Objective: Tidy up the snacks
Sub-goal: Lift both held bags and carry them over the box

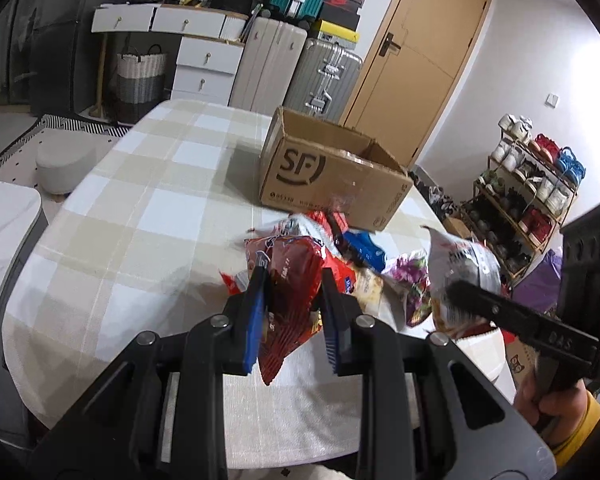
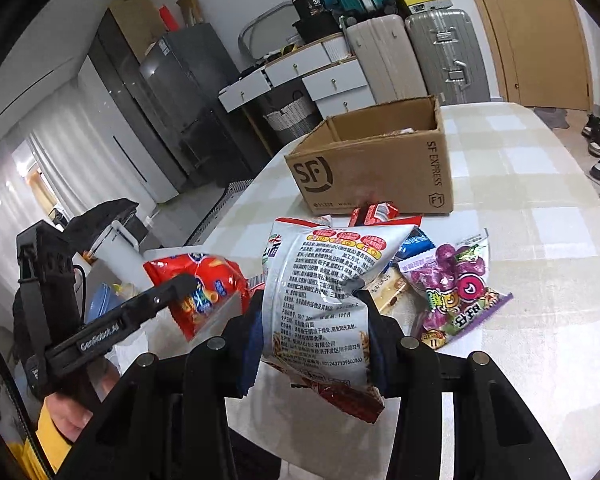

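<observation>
Red snack bag [image 1: 290, 304] upright in left fingers [image 1: 256, 316]; white bag [image 2: 320, 300] upright in right.

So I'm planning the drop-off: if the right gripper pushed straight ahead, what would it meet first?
Probably the cardboard box: the right gripper, shut on the white snack bag, points at its front wall over loose snacks, though depth is unclear.

Soft, even indoor light is filling both views, neither dim nor harsh. In the left wrist view, glare is washing out the wall [image 1: 572, 64] at the upper right. In the right wrist view, brightness is bleeding through the pale curtains [image 2: 60, 168] at the left. The cardboard box [image 1: 332, 172] is casting a faint shadow toward the table's [image 1: 148, 184] far-left edge. Fisheye bending is curving straight lines, and black vignetting is darkening the corners. Motion blur is smearing the snack bags [image 1: 300, 248].
</observation>
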Demonstrator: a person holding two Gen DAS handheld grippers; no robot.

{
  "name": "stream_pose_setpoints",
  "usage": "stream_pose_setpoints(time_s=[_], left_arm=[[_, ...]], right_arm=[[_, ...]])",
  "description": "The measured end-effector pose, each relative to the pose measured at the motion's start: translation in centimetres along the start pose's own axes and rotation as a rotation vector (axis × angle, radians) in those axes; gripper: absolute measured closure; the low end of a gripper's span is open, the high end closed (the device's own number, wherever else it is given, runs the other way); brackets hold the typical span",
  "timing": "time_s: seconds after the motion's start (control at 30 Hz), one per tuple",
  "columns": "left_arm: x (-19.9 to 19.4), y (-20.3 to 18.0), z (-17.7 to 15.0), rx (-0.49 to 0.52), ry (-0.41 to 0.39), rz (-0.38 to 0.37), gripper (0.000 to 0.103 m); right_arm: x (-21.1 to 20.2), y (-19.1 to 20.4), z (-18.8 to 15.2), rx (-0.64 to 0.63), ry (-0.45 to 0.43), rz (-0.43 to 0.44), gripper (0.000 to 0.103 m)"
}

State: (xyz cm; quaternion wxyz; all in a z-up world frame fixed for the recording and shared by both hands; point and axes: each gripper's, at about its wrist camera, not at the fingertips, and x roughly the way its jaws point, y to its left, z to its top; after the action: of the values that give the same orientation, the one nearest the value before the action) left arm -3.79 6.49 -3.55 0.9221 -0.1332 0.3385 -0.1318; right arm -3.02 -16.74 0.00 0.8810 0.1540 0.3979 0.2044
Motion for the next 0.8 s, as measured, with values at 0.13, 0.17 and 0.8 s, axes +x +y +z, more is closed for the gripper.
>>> stream_pose_setpoints(time_s=[0.13,0.17,0.8], left_arm=[[0.0,0.2,0.4,-0.020,-0.009,-0.007,0.081],[0.0,0.3,0.4,-0.025,-0.006,-0.009,0.080],[0.3,1.2,1.5,-0.054,0.008,-0.087,0.080]], right_arm=[[-0.9,0.9,0.5,0.003,-0.014,0.010,0.059],[-1.1,1.3,0.7,0.003,-0.021,0.016,0.059],[-1.2,0.6,1.6,0.004,-0.098,0.136,0.059]])
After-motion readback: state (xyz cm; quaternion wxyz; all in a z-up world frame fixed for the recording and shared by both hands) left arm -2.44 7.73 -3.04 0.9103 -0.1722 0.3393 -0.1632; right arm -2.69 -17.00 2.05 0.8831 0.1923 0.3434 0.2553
